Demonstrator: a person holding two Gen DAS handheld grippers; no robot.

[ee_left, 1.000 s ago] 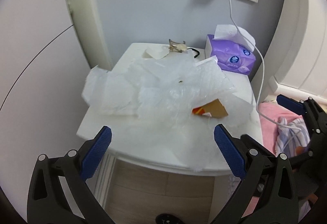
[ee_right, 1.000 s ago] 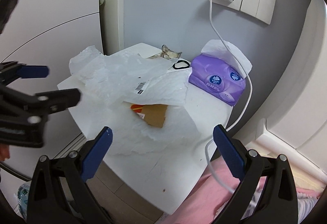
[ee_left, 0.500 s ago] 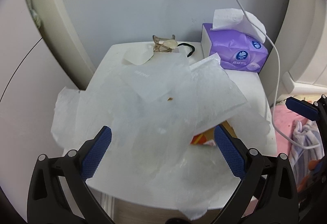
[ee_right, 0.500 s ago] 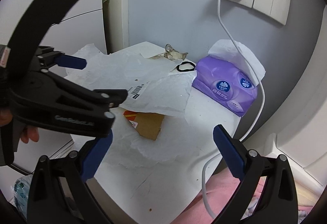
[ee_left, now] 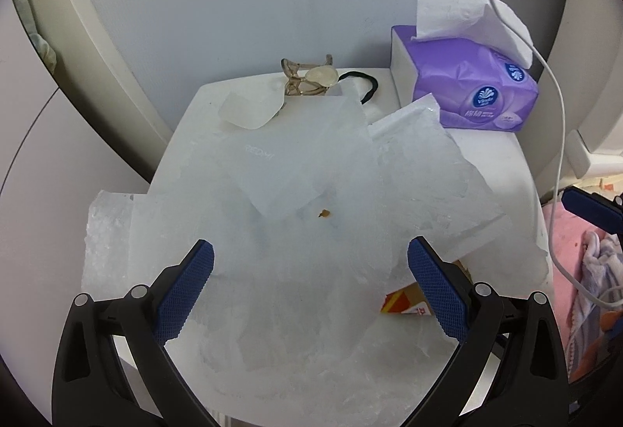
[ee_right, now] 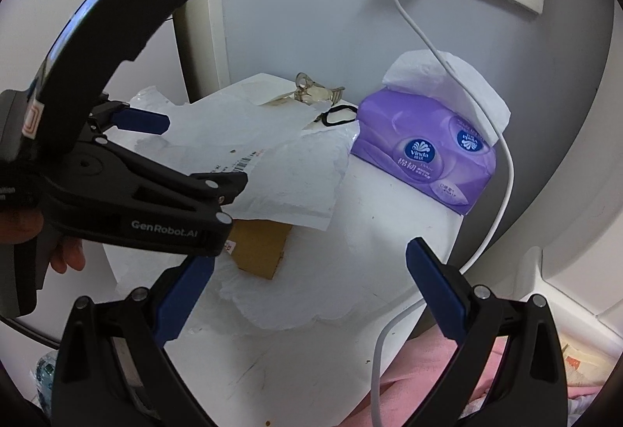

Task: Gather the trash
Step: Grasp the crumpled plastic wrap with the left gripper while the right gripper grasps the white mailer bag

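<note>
Left hand-held gripper (ee_left: 309, 284) hovers spread wide over the plastic wrap (ee_left: 311, 216) on the counter (ee_left: 506, 162) — flimsy, slippery stuff, best pinched at a bunched fold; right hand-held gripper (ee_right: 309, 283) spread too, empty.

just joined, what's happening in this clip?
A person holds a gripper in each hand over a small white bedside table littered with trash. The left gripper is open, hovering just above the pile of crumpled translucent plastic wrapping, nothing gripped yet. The right gripper is also open and empty, off to the side near the white charging cable. A piece of brown cardboard lies partly under the wrapping. The purple tissue pack, hair clip and black hair tie sit at the back.
</note>
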